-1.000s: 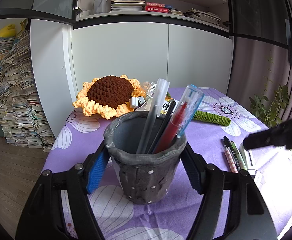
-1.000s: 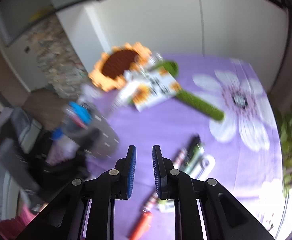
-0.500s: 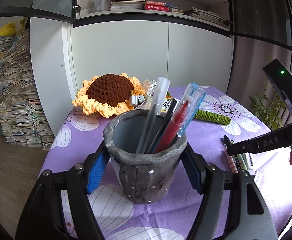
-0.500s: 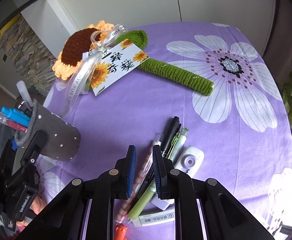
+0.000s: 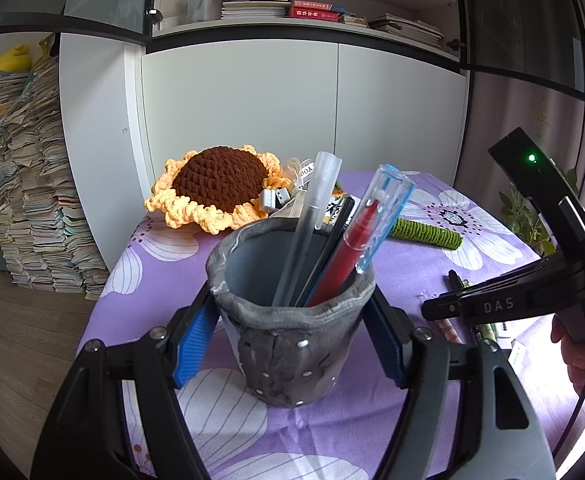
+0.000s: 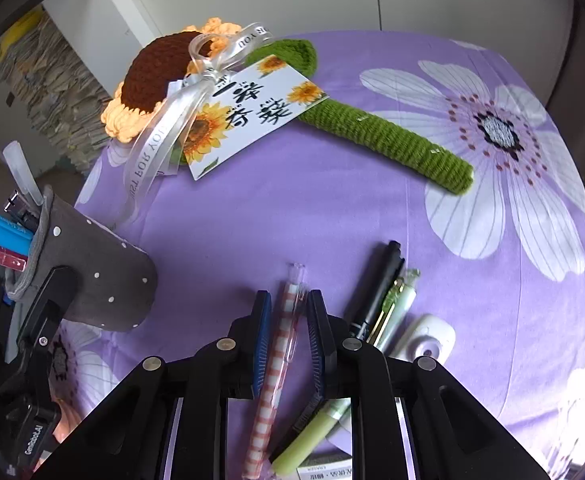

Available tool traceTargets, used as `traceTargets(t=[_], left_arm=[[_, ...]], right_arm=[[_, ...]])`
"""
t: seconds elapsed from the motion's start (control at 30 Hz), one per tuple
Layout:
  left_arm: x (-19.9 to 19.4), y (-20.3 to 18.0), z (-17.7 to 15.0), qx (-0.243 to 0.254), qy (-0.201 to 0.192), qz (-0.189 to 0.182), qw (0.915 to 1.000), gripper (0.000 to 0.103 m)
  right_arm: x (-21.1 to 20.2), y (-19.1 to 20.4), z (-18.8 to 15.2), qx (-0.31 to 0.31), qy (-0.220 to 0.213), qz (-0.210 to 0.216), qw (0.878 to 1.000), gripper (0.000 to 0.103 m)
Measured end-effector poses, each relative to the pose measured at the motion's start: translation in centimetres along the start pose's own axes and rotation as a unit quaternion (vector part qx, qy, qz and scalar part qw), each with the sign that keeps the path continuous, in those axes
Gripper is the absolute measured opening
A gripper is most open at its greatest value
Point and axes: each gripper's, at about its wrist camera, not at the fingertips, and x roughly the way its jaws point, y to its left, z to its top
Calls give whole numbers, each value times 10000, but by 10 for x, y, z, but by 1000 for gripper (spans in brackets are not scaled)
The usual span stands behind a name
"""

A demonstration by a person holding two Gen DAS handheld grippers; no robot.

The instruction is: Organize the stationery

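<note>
- I have the left gripper (image 5: 292, 344) clamped on the grey pen holder (image 5: 292, 344) — a blue pad pressed to each side of its wall — so the cup stays upright on the purple flowered tablecloth (image 6: 292, 208) while pens go in.
- Several pens already lean inside it, among them a red pen (image 5: 348, 256) and a clear-capped one; by my guess the task is partly done.
- The left hand sits low and nearly level behind the cup, tilted slightly down.
- My right gripper (image 6: 288, 340) points steeply down at the loose pens; its fingers are almost closed, straddling the red-checked pen (image 6: 280, 360) lying flat — I see a sliver of gap each side, so no grip yet.
- Just beside it lie a black pen (image 6: 376, 284), a green pen (image 6: 396, 308) and a white correction tape (image 6: 428, 340).
</note>
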Motion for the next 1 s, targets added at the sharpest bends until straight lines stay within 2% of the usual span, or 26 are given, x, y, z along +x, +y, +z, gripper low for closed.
traceTargets(t=[0.1,0.13,0.23,0.43,0.73,0.87,1.0], left_arm=[[0,0,0,1,-1,1,10000,70],[0,0,0,0,0,0,10000,70],[0,0,0,1,-1,1,10000,70],[0,0,0,0,0,0,10000,70],[0,0,0,0,0,1,10000,70],[0,0,0,-1,2,-2,10000,70],[1,0,0,-9,22,-10,10000,70]], right_arm=[[2,5,2,-131,-13,-102,9999,17],[1,7,2,-154,-23,-106,9998,13],[-7,11,0,-168,-189,5,9997,12],[-56,22,-8,-211,-821,289,9960,11],[-150,53,-13,-526,-2110,696,9736,11],[-179,67,-2,-705,-2552,742,9615,11],[-195,83,12,-862,-2783,847,9529,11]])
